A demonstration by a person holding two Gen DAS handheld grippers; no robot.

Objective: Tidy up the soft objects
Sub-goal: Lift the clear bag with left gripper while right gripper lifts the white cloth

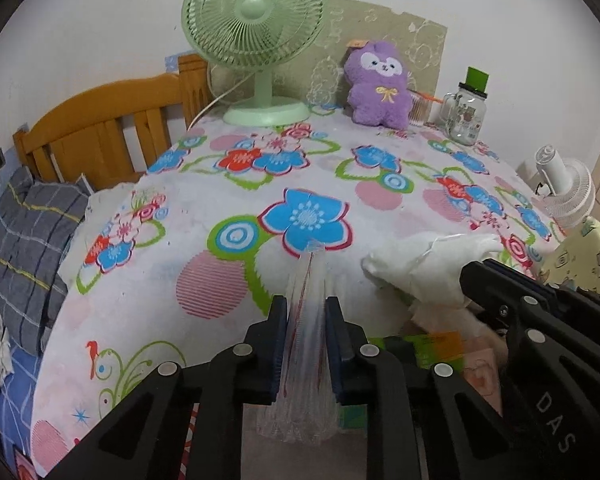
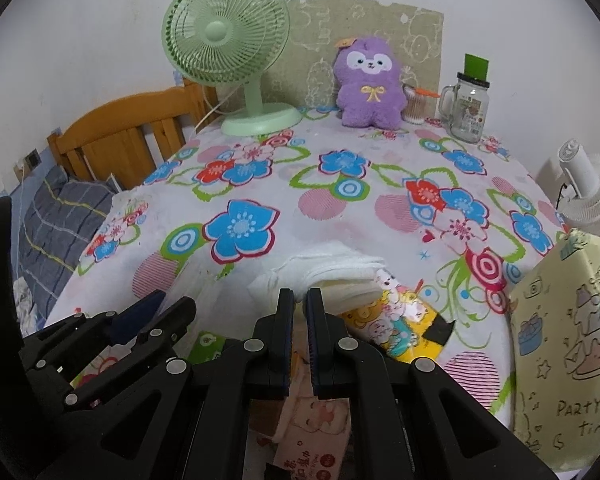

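Early going: the left claw [image 1: 306, 312] pinches a clear plastic wrapper [image 1: 306, 280]; the right claw [image 2: 299, 304], closed, grips white tissues [image 2: 332, 272] at lower centre, nothing sorted yet.

The right gripper [image 2: 300, 300] is closed on folded white tissues [image 2: 340, 276]. The left gripper [image 2: 156, 308] sits beside it, and a purple plush toy [image 2: 370, 88] stands far ahead.

purple plush toy [image 2: 370, 84], green fan [image 2: 224, 36], floral tablecloth [image 2: 340, 216]

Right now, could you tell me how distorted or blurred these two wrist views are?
Left wrist view: strong fisheye bulge bends the table, dark corner vignette, clear plastic bag slightly soft. Right wrist view: same bulge, green fan sharp, tissue pack blurred.
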